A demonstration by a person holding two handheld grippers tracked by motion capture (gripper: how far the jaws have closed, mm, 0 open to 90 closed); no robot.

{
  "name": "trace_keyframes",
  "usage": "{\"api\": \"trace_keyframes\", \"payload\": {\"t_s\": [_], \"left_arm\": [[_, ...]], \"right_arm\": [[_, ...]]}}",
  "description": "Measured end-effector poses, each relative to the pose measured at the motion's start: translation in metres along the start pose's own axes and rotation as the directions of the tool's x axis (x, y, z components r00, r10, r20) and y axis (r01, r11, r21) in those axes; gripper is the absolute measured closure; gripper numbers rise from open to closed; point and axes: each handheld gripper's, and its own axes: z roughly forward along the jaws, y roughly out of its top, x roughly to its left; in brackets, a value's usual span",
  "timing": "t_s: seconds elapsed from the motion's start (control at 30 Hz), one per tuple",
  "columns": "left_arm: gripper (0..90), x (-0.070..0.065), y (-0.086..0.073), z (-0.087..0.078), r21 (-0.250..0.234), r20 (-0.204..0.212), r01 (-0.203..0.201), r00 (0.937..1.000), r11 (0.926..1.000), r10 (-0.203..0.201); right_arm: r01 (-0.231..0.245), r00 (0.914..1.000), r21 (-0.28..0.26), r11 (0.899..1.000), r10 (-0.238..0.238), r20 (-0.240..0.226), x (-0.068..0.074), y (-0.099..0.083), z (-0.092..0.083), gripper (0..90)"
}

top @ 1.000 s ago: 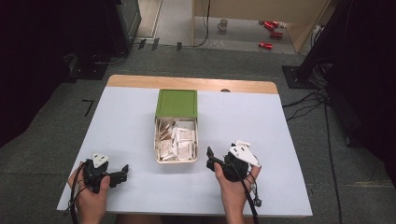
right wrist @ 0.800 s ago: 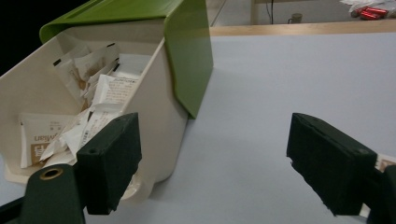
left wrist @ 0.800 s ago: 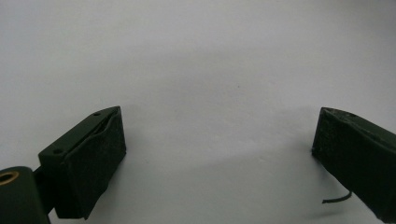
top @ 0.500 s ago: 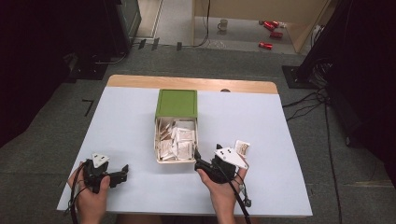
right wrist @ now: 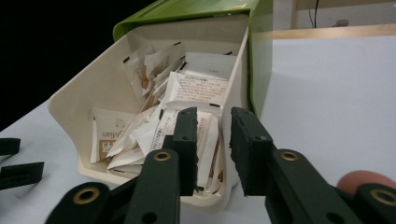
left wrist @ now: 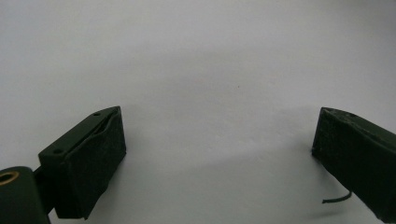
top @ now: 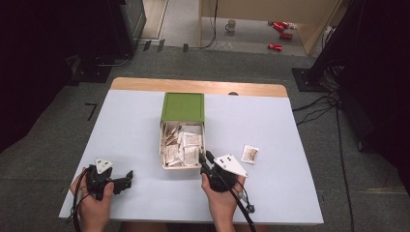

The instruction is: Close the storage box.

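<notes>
A cream tray [top: 163, 164] full of paper sachets [top: 186, 142] is pulled out toward me from a green box [top: 183, 107]. My right gripper [top: 205, 159] is at the tray's near right corner. Its jaws have just been closing. In the right gripper view the right gripper [right wrist: 212, 126] has only a narrow gap left, where upright sachets [right wrist: 205, 135] and the tray's right wall [right wrist: 236, 79] show. No pad visibly presses on anything. One loose sachet [top: 250, 153] lies on the table to the right. My left gripper [top: 126, 179] rests open and empty on the table [left wrist: 196, 70].
The light table [top: 125, 125] has a wooden strip [top: 145, 84] along its far edge. Beyond it are a dark floor, cables [top: 338, 125], a mug [top: 231, 24] and red cans [top: 280, 29]. The left gripper's jaw tips [right wrist: 9, 158] show at the left of the right gripper view.
The right hand has moved left from the loose sachet to the tray's near right corner, and its jaws have narrowed. The left hand has kept still.
</notes>
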Motion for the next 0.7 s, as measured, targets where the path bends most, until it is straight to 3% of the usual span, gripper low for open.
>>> {"api": "trace_keyframes", "payload": {"t_s": [0.2,0.4,0.7], "left_arm": [[3.0,0.0000,0.0000,0.0000,0.000,0.000,0.000,1.0000,1.0000,0.000],[3.0,-0.0001,0.0001,0.0000,0.000,0.000,0.000,1.0000,1.0000,0.000],[3.0,-0.0001,0.0001,0.0000,0.000,0.000,0.000,1.0000,1.0000,0.000]], "right_arm": [[-0.021,0.9988,0.009,1.000,0.021,0.044,0.0015,-0.0057,0.0051,85.9],[-0.021,0.9963,0.004,1.000,0.020,0.083,0.0056,-0.0061,0.0044,88.6],[-0.022,0.9948,0.006,1.000,0.022,0.100,0.0089,-0.0030,0.0046,89.3]]}}
